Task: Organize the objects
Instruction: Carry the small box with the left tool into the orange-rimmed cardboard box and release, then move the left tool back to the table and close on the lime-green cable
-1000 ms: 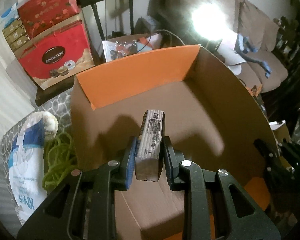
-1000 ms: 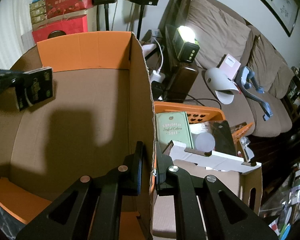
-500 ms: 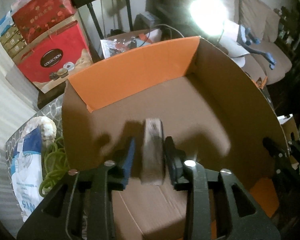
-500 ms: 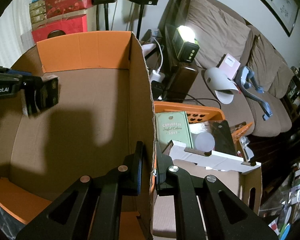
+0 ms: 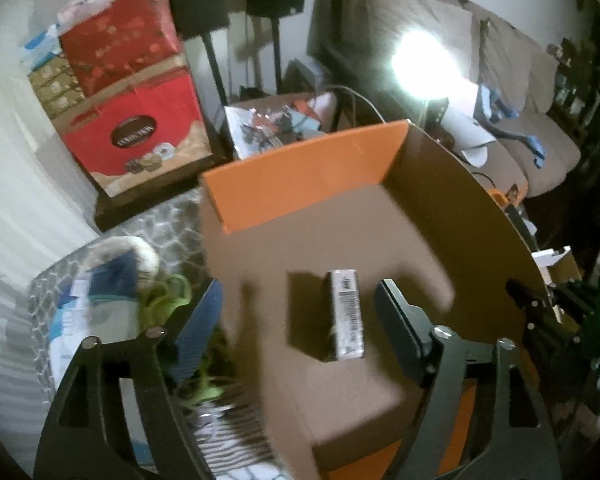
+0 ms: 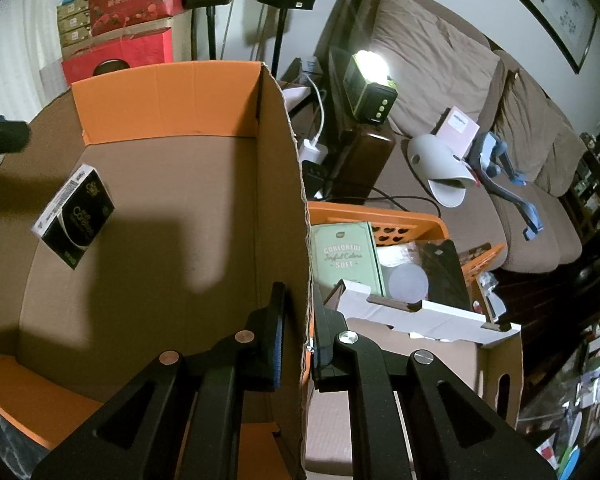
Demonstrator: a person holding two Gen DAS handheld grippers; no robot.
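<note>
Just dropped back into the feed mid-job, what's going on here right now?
Things are being sorted into a large cardboard box. The left hand-held gripper is open, and the small black packet is no longer between its fingers; it appears to be dropping into the box. The right hand-held gripper is clamped on the box's side wall, apparently steadying it.

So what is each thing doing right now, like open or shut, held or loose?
Left gripper: open, holding nothing.
Right gripper: shut on the cardboard box's side wall.
Cardboard box: open at the top, flaps standing up.
Small black box: loose, tilted, inside the cardboard box.
Lamp: switched on.
Orange basket: open, with a green book inside.
</note>
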